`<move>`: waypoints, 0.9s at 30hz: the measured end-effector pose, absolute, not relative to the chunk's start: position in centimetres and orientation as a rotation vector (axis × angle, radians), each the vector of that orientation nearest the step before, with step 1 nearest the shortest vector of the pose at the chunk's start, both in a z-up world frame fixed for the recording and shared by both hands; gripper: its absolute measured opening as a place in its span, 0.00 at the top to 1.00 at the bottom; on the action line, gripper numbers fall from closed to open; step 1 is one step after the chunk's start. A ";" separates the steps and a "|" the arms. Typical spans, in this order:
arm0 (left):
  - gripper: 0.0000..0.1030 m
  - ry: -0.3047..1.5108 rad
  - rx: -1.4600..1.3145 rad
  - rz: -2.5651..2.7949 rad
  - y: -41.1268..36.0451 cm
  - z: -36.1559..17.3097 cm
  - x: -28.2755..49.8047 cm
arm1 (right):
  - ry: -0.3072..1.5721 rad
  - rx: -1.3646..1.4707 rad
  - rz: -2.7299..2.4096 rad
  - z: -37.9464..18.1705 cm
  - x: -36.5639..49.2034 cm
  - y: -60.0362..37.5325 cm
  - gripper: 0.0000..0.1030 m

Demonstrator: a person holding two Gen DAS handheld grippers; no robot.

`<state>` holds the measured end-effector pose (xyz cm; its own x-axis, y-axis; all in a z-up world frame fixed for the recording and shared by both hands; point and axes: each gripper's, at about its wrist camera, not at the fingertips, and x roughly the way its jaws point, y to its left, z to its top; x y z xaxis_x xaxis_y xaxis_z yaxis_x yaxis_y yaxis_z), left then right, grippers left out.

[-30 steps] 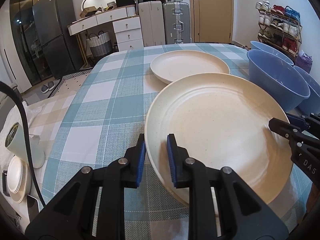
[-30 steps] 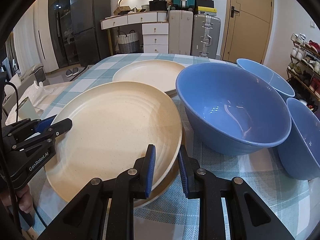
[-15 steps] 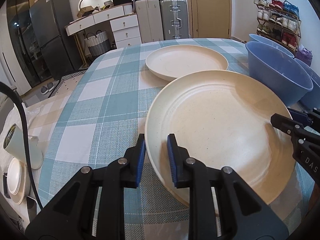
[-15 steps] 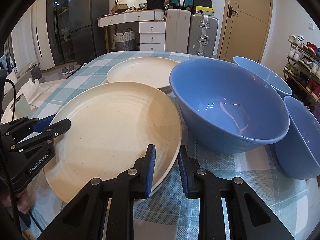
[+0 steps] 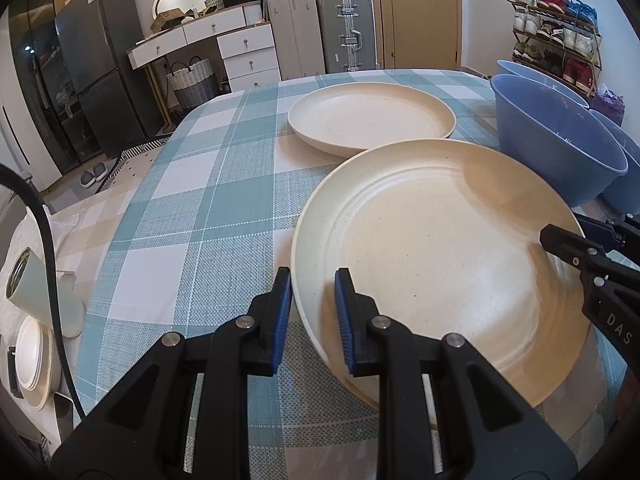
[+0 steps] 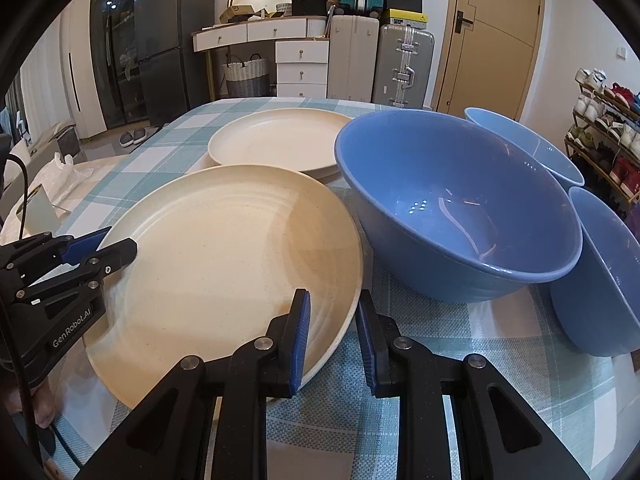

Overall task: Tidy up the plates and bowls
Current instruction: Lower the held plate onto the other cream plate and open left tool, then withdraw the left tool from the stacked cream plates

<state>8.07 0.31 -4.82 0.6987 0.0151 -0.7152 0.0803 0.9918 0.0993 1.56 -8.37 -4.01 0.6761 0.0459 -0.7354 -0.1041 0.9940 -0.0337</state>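
Above the checked tabletop [image 5: 208, 208], both tongs, left [image 5: 310, 312] and right [image 6: 332, 336], clench opposite rims of a cream plate [image 5: 432, 256]. It looks stiff, smooth and breakable; rim grips suit it. A second plate [image 5: 372, 120] lies beyond, a blue bowl [image 6: 452, 204] crowds its right.

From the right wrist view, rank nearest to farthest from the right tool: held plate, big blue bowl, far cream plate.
1. Held plate, clamped in the right tool.
2. Big blue bowl, just right.
3. Far cream plate, behind both.
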 end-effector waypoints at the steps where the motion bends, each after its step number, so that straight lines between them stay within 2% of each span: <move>1: 0.82 0.796 0.127 -0.037 0.3 -4.8 8.0 | 0.825 -0.073 0.085 -4.1 1.6 -8.4 0.78; 17: 0.82 0.804 0.103 -0.054 0.8 -4.8 8.1 | 0.837 -0.063 0.093 -4.0 2.0 -9.0 0.76; 19: 0.76 0.802 0.090 -0.057 1.1 -4.5 8.0 | 0.836 -0.062 0.092 -3.9 1.9 -9.0 0.74; 21: 0.69 0.791 0.077 -0.055 1.4 -4.0 7.8 | 0.829 -0.059 0.102 -3.5 1.7 -9.1 0.69; 23: 0.60 0.777 0.067 -0.055 1.6 -3.4 7.4 | 0.819 -0.051 0.110 -3.2 1.4 -9.1 0.55; 25: 0.48 0.762 0.060 -0.059 1.8 -2.7 7.1 | 0.805 -0.028 0.131 -2.5 1.0 -9.2 0.44; 27: 0.39 0.742 0.053 -0.064 1.8 -1.8 6.6 | 0.790 -0.019 0.142 -1.9 0.5 -9.1 0.33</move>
